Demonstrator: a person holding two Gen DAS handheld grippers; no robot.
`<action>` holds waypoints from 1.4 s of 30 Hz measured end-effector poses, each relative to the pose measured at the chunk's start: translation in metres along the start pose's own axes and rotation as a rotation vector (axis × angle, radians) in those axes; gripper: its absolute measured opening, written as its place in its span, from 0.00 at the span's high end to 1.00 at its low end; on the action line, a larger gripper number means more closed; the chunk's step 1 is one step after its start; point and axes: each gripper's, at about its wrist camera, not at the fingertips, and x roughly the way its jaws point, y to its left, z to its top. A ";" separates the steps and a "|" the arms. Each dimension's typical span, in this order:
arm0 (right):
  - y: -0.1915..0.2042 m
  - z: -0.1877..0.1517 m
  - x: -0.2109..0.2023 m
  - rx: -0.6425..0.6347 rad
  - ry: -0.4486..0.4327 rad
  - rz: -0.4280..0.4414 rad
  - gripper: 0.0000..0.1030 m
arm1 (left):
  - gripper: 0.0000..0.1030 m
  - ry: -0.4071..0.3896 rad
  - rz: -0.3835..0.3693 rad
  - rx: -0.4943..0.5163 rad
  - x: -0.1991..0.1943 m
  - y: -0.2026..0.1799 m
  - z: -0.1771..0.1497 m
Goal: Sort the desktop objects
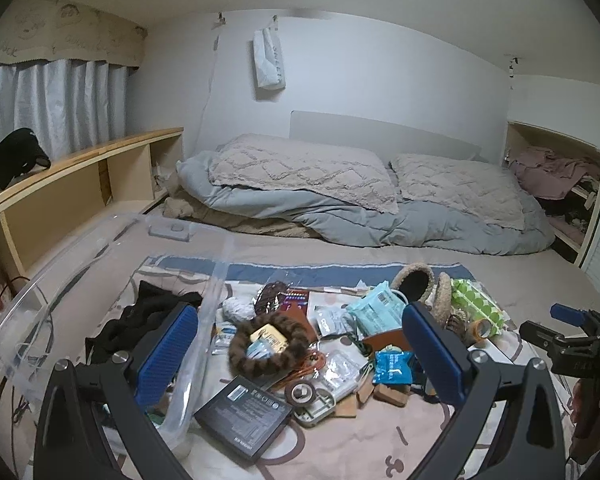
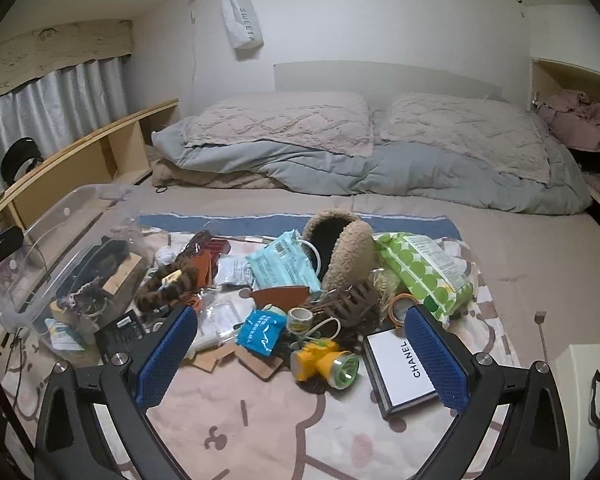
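Observation:
A heap of small objects lies on a pink patterned cloth (image 2: pixel 260 432) spread over a bed. In the left wrist view my left gripper (image 1: pixel 300 356) is open above a brown striped scrunchie (image 1: pixel 268 344), a black flat box (image 1: pixel 244 412) and a blue packet (image 1: pixel 392 366). A clear plastic bin (image 1: pixel 60 280) stands to its left. In the right wrist view my right gripper (image 2: pixel 300 356) is open over a yellow flashlight (image 2: pixel 324 364), a blue packet (image 2: pixel 260 330) and a white Chanel box (image 2: pixel 400 372). Nothing is held.
A furry earmuff (image 2: pixel 340 248), a green dotted wipes pack (image 2: pixel 424 272), a teal packet (image 2: pixel 280 264) and a brown hair claw (image 2: pixel 348 300) sit behind. The clear bin (image 2: pixel 60 248) holds several items. Pillows (image 2: pixel 284 120) and a grey duvet lie beyond. A wooden shelf (image 1: pixel 80 176) runs along the left.

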 end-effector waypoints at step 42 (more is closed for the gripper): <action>-0.038 -0.078 0.178 0.180 0.547 0.094 0.50 | 0.11 0.281 -0.142 0.117 0.139 -0.051 -0.054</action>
